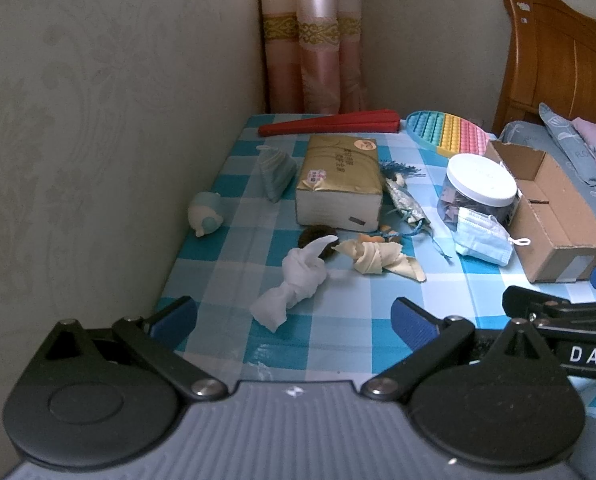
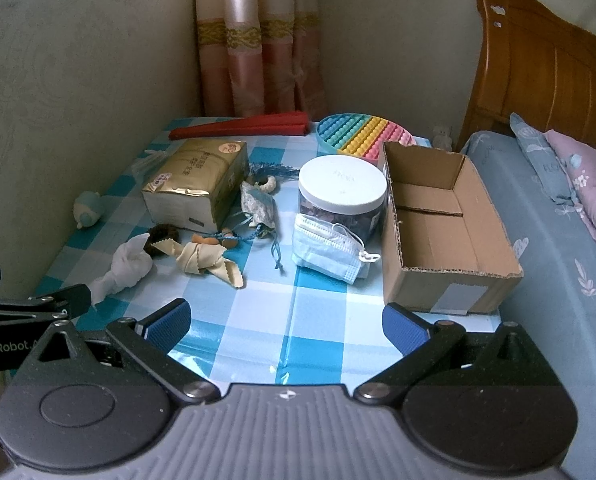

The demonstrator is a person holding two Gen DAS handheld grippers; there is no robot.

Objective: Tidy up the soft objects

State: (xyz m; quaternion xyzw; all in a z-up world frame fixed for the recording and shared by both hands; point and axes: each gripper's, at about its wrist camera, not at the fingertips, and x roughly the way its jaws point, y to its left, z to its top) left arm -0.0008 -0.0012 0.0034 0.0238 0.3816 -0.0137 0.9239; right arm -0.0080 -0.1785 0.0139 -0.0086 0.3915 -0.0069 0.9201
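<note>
Both the left gripper and the right gripper are spread wide, holding nothing. The brown hair tie is half hidden behind the knotted white cloth; the jar contents are unclear.

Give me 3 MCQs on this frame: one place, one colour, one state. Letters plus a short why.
1. Where does the face mask lie?
A. inside the cardboard box
B. against the front of the white-lidded jar
C. on the tissue pack

2. The folded fan at the table's far edge is:
A. red
B. green
C. black

3. The cardboard box is:
A. taped shut
B. open and empty
C. open, full of cloths

Answers:
1 B, the mask leans on the jar.
2 A, plainly red.
3 B, flaps up, bare floor visible.
</note>
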